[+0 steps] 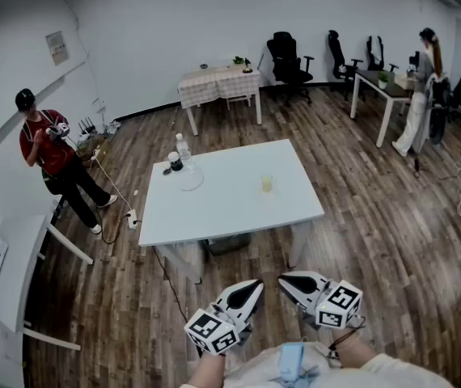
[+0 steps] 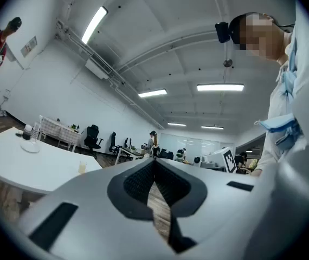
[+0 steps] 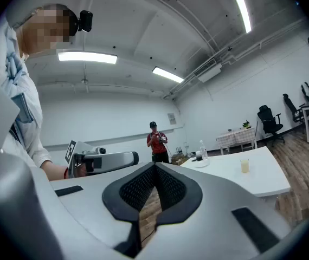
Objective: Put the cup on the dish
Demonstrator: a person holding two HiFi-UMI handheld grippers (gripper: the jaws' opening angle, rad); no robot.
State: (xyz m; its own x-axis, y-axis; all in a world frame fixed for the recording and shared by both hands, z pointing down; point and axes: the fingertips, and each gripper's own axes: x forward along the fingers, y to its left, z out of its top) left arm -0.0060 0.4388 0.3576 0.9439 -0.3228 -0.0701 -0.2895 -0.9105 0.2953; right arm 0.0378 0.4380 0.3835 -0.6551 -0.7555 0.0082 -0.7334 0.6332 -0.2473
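A white table [image 1: 230, 204] stands at 12 o'clock from the person, well apart from both hand-held tools. The left gripper [image 1: 255, 285] and the right gripper [image 1: 284, 280] point level near the body, each with its jaws pressed together on nothing. On the tabletop a clear, shallow dish [image 1: 190, 181] lies toward the 10 o'clock side, just beside a water bottle [image 1: 183, 147]. The cup [image 1: 267, 183], small and see-through with a pale yellow drink inside, stands upright at 3 o'clock of the dish, apart from it. It is probably light and stiff, but its smooth wall looks slippery, and the drink could slop out if it tips. The safest hold appears to be from the side, across the middle of the wall, with a gentle squeeze and the cup upright.
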